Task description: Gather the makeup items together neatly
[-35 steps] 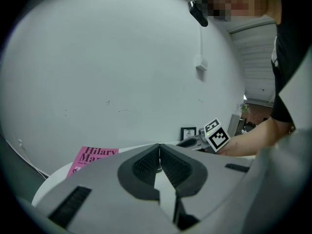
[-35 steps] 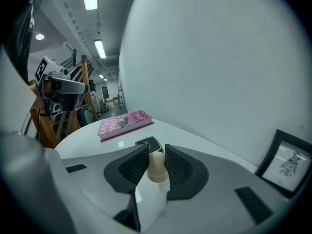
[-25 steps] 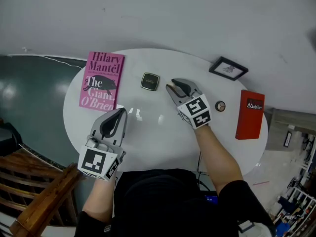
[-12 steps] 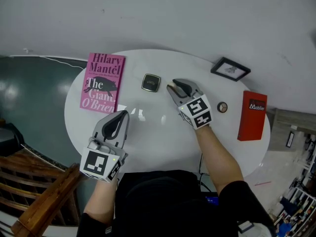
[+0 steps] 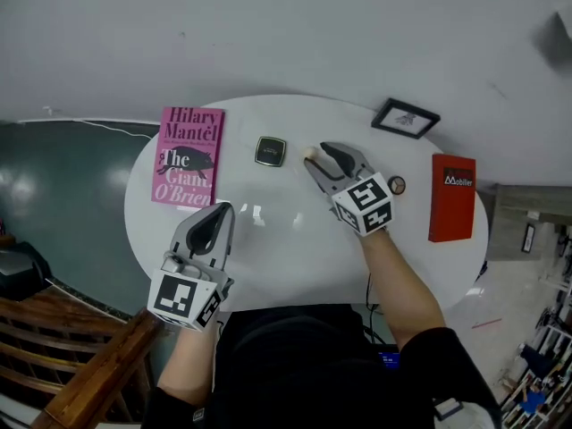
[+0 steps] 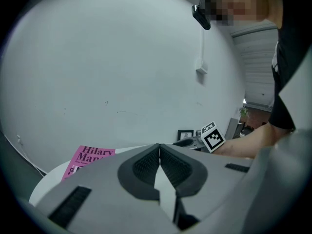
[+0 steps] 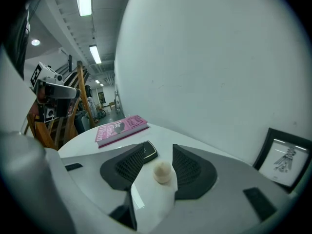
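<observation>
right hand-held gripper [image 5: 315,155]: jaws have just been opening, now spread | small round beige puff [image 7: 163,172] sits free between them on white round desk [image 5: 268,262] — near dark square compact [image 5: 270,150] | left hand-held gripper [image 5: 214,218]: pressed together, empty | placement likely done

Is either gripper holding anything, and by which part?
Nothing is held. The right gripper has just been opening, a beige sponge free between its jaws; the left gripper is shut and empty.

Left gripper view: the book [image 6: 90,155] lay half hidden behind the left gripper [image 6: 159,147]. Right gripper view: the compact [image 7: 150,151] sat partly behind a jaw, and the frame [image 7: 285,157] was clipped at the lens edge. From the head view, the round item [image 5: 396,185] was too small to identify.
</observation>
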### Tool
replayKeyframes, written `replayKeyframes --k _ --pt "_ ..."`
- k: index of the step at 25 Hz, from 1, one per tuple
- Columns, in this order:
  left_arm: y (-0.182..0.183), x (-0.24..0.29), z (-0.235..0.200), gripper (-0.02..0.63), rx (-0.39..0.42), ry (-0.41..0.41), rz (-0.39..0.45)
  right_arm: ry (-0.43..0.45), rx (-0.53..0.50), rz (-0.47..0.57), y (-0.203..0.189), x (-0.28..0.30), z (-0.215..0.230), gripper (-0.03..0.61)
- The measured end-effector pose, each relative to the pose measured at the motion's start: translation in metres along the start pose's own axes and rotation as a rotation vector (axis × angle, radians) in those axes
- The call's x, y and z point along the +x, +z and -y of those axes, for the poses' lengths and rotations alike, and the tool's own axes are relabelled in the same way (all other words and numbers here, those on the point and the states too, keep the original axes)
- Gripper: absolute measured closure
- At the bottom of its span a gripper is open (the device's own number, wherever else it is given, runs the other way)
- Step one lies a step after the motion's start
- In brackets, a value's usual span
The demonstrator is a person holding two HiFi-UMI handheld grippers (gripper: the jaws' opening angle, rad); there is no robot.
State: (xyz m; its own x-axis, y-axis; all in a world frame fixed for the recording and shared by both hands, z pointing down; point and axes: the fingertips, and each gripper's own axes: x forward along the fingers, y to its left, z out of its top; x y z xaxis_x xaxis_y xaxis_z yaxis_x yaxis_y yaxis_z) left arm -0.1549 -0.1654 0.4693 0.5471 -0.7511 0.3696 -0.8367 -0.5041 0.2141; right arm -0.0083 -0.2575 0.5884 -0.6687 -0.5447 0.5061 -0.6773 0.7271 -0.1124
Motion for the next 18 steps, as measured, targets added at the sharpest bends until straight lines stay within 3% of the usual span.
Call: replayKeyframes --k 7,11,18 --pt "0.020 -0.033 0.010 0.600 0.036 -0.052 0.072 -0.132 0.034 0.077 0.029 -0.064 -0.013 0.410" --pt "0.024 -0.056 0.017 0.600 0.077 -0.089 0.113 -0.203 0.045 0.138 0.043 -0.104 -0.034 0.446" --pt "0.019 -0.094 0.038 0.600 0.091 -0.166 0.146 -0.294 0.077 0.176 0.034 -0.170 -0.081 0.474"
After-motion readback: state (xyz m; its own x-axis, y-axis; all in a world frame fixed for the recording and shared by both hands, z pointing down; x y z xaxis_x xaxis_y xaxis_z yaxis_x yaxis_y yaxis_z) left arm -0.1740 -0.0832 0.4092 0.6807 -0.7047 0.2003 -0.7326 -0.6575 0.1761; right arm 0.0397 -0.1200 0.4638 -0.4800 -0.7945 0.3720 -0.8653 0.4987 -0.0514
